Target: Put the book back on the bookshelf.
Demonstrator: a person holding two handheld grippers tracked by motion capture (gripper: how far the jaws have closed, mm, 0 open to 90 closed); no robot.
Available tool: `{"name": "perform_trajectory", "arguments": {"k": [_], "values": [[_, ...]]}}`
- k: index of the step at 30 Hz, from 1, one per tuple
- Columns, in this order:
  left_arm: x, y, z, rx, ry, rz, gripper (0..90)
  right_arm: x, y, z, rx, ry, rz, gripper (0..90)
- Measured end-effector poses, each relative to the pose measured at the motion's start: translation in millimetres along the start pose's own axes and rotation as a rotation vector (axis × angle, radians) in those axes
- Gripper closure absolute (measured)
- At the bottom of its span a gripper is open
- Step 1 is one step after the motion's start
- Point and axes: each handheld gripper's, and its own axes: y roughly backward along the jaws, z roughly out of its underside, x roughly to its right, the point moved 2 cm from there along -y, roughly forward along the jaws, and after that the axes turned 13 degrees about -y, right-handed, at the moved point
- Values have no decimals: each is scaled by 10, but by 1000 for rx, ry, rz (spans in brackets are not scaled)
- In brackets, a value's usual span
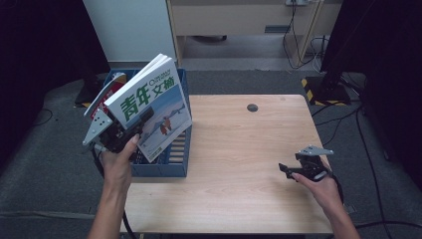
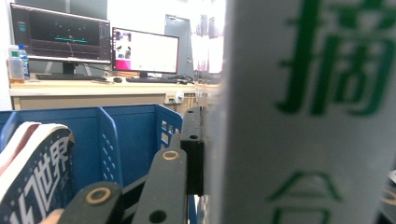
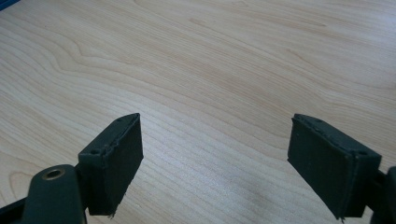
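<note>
The crate (image 1: 164, 167) sits at the tabletop's (image 1: 239, 149) left edge, with a book (image 1: 107, 92) in its far-left compartment. The magazine (image 1: 149, 107) hangs tilted above the crate (in the left gripper (image 1: 134, 127)). The right gripper (image 1: 288, 171) rests near the tabletop's right edge.

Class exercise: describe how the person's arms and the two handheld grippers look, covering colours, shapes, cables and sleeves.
Both forearms are bare, no sleeves in view. The left gripper and the right gripper are black, each topped by a grey three-cornered plate and trailing a black cable. The right gripper's jaws end in flat, blocky black pads, with a brass-coloured rivet at the linkage.
</note>
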Motion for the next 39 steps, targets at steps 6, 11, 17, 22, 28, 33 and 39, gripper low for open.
{"name": "perform_trajectory", "arguments": {"k": [6, 11, 17, 22, 28, 33, 39], "values": [[-6, 67, 0, -1, -4, -6, 737, 0, -1, 2, -3, -5, 1, 183], [-24, 111, 4, -6, -9, -17, 737, -5, -4, 1, -5, -2, -1, 183], [-61, 149, 17, -9, 1, -35, 737, 0, -6, 0, -2, 0, 1, 184], [-85, 145, 29, -19, 3, -58, 737, 1, -4, 0, -2, -2, 1, 184], [-92, 90, 32, -38, -6, -84, 737, 6, 2, 0, -1, -1, 1, 185], [-85, 31, 54, -49, -4, -100, 737, 18, 6, -3, 5, -2, 1, 186], [-78, -29, 86, -56, 1, -114, 737, 26, 13, -3, 6, -8, -1, 187]]}}
